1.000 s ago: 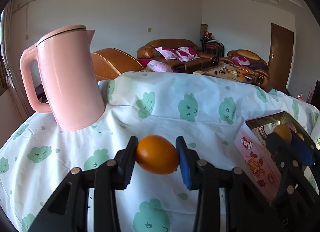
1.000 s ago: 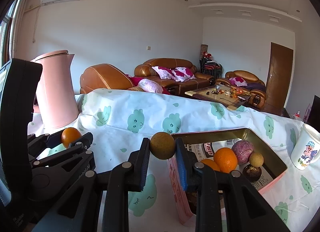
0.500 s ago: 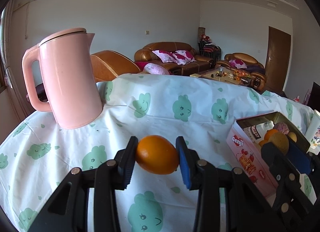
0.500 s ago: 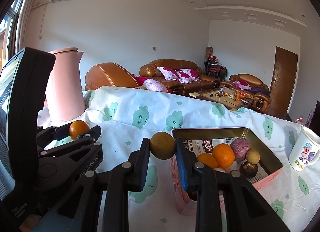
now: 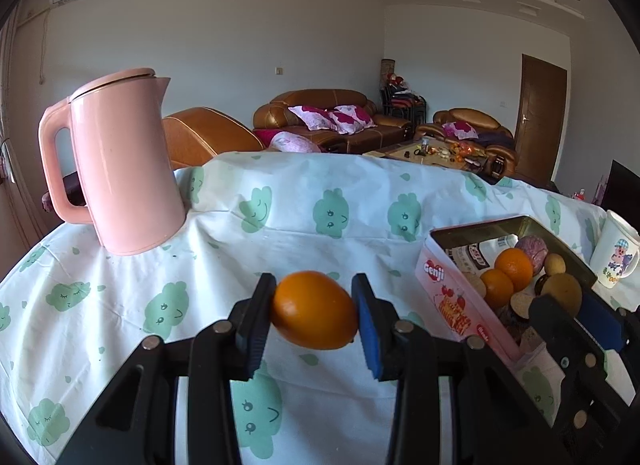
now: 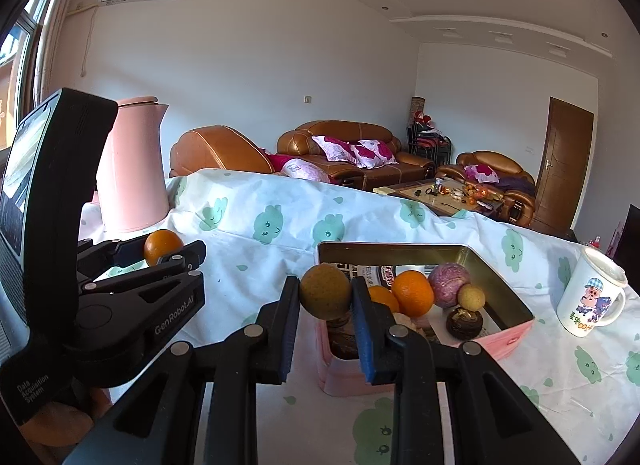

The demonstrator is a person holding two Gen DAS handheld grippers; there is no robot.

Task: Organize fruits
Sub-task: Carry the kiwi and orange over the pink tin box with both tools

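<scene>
Two hand-held grippers above a table draped in a cloud-print cloth (image 5: 320, 249), each carrying one fruit. The left gripper (image 5: 314, 311) is clamped on an orange (image 5: 315, 309), its pads bearing on the two ends of the oval body; the fruit hangs clear of the cloth, left of the pink tin (image 6: 508, 339). The right gripper (image 6: 325, 292) is closed on a round yellow-brown fruit (image 6: 325, 291), held at the tin's near-left corner and level with its rim. Inside the tin lie two oranges (image 6: 412, 292), a purple fruit (image 6: 449, 284), a small yellowish one (image 6: 471, 297) and a dark round item (image 6: 464, 321).

Handling, as a judgement: both fruits look firm and light, with smooth skins liable to roll or slip between flat pads — a hold across the widest part with modest squeeze should serve; too much would bruise.

Obscured: the contact of pad and fruit on the far sides, the tin's near interior behind the right gripper, and the identity of the dark item. A pink kettle (image 5: 120, 169) and a cartoon mug (image 6: 590, 297) stand apart from the tin.
</scene>
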